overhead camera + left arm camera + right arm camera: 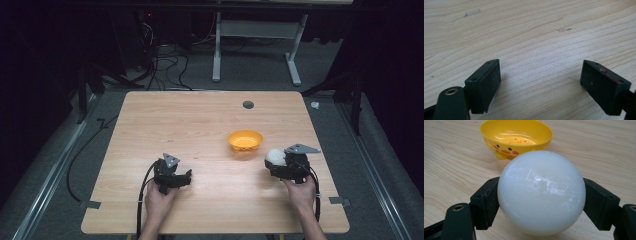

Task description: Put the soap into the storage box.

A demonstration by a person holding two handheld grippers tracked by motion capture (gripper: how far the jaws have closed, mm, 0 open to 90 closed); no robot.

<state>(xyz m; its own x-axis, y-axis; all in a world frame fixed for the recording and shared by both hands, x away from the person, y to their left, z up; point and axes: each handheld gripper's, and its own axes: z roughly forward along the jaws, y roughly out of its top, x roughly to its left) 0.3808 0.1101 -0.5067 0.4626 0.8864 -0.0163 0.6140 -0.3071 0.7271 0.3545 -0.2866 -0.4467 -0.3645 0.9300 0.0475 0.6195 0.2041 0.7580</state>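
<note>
A white ball (pixel 541 192) sits squeezed between the two black jaws of my right gripper (pixel 278 161), low over the table at the right; the same ball (pixel 275 156) shows at that gripper's tip in the high view. Just beyond it stands a yellow bowl (pixel 516 137) with a chick face, empty, seen as the yellow bowl (pixel 245 140) a little left of and behind the ball. My left gripper (pixel 185 176) rests near the table's front left, its jaws wide apart over bare wood with nothing between them; the left gripper (pixel 541 85) shows the same gap.
The wooden table (pixel 200 125) has a small dark round grommet (pixel 248 104) near its far edge. Cables and a white desk frame (pixel 260 45) lie on the floor beyond the table. Bits of tape (pixel 340 201) mark the front corners.
</note>
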